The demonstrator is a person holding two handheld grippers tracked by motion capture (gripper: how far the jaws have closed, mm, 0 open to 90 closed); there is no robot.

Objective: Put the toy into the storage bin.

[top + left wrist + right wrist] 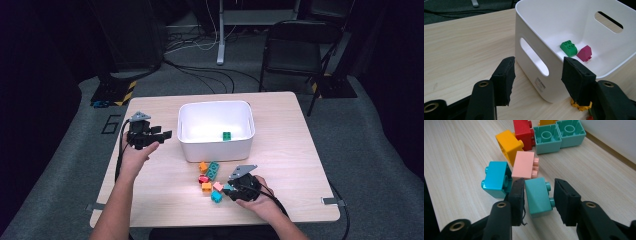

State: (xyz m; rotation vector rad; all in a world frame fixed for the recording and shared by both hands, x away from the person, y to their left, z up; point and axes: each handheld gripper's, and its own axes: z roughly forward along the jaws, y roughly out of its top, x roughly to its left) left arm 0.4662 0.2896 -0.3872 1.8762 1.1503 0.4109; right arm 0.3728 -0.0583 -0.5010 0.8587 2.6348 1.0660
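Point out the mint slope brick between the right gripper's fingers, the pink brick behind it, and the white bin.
mint slope brick (537, 195), right gripper view, on its sloped top face.
pink brick (523, 165), right gripper view, on its smooth upper side.
white bin (215, 148), high view, on its near outer wall.

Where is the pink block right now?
The pink block lies on the table in front of the white bin, at the person's right. It sits between the blue block and the teal block inside the right tongs.

The right tool (231, 188) sits at a cluster of bricks (210, 179) before the white bin (215, 150).
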